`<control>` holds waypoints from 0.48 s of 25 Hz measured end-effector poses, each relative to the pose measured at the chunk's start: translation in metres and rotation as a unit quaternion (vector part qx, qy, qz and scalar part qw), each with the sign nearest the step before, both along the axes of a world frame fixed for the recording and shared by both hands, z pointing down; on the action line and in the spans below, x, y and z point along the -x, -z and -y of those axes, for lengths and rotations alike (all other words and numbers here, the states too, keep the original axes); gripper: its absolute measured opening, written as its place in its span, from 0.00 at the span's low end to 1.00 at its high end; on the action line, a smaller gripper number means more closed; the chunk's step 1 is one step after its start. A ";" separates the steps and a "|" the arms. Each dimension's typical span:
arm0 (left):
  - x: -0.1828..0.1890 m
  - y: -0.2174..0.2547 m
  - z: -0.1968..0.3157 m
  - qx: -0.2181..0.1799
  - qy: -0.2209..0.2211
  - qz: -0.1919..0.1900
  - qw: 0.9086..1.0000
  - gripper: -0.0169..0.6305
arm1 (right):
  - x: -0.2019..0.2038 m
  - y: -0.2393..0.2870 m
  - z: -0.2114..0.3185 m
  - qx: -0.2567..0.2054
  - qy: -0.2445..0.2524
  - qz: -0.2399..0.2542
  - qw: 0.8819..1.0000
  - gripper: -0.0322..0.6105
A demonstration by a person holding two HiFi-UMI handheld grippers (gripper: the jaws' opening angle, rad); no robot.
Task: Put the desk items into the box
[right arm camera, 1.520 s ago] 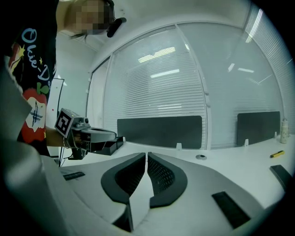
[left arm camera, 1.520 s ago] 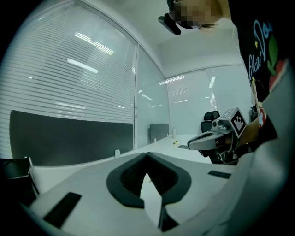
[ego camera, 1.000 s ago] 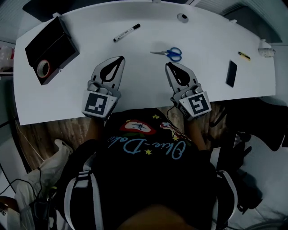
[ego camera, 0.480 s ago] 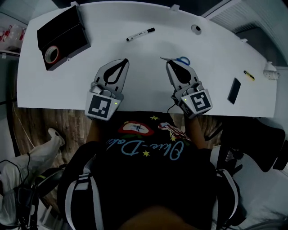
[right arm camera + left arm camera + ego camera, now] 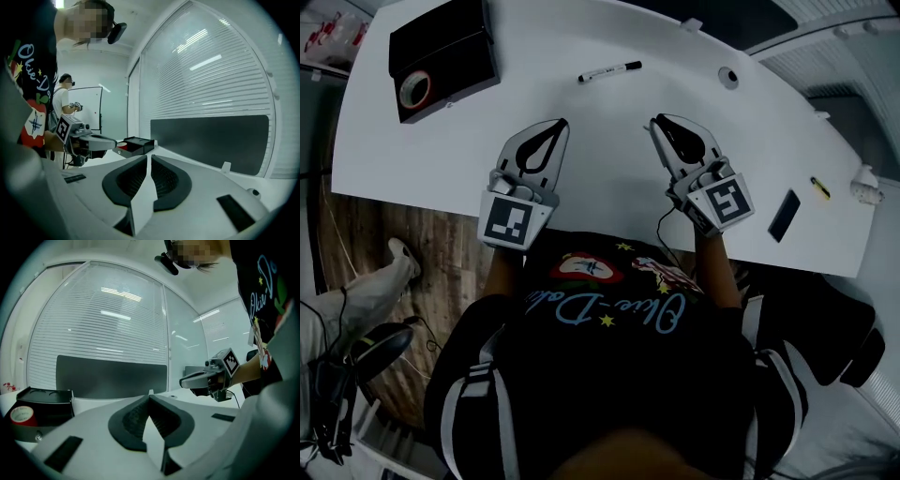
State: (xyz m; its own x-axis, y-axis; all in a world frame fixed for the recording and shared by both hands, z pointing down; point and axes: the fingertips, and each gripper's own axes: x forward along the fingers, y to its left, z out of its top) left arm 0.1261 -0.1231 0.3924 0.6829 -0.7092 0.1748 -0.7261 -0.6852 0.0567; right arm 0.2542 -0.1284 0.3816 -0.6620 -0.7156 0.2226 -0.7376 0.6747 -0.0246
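Black box (image 5: 450, 47) holds tape roll (image 5: 416, 87) — marker (image 5: 610, 70) apart.

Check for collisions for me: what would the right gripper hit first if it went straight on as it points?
Probably the black marker on the desk beyond the right gripper, whose tongs have just been opening with nothing between them; its height is unclear, so it might pass above.

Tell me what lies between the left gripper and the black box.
Nothing: in the head view only bare white desk separates the left gripper from the black box.
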 end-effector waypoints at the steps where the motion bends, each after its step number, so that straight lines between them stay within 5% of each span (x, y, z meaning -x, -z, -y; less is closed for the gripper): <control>1: 0.000 -0.001 0.001 0.002 0.006 -0.001 1.000 0.02 | 0.002 -0.001 0.002 0.002 0.008 -0.003 1.000 0.11; 12: -0.006 -0.009 0.012 0.007 0.034 0.007 0.999 0.02 | 0.016 -0.022 0.030 0.020 0.075 -0.034 0.996 0.11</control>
State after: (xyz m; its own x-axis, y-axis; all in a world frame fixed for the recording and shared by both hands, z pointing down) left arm 0.1323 -0.1347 0.4015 0.6305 -0.7516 0.1938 -0.7719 -0.6334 0.0550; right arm 0.2385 -0.1580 0.4034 -0.7428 -0.5997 0.2978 -0.6299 0.7766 -0.0073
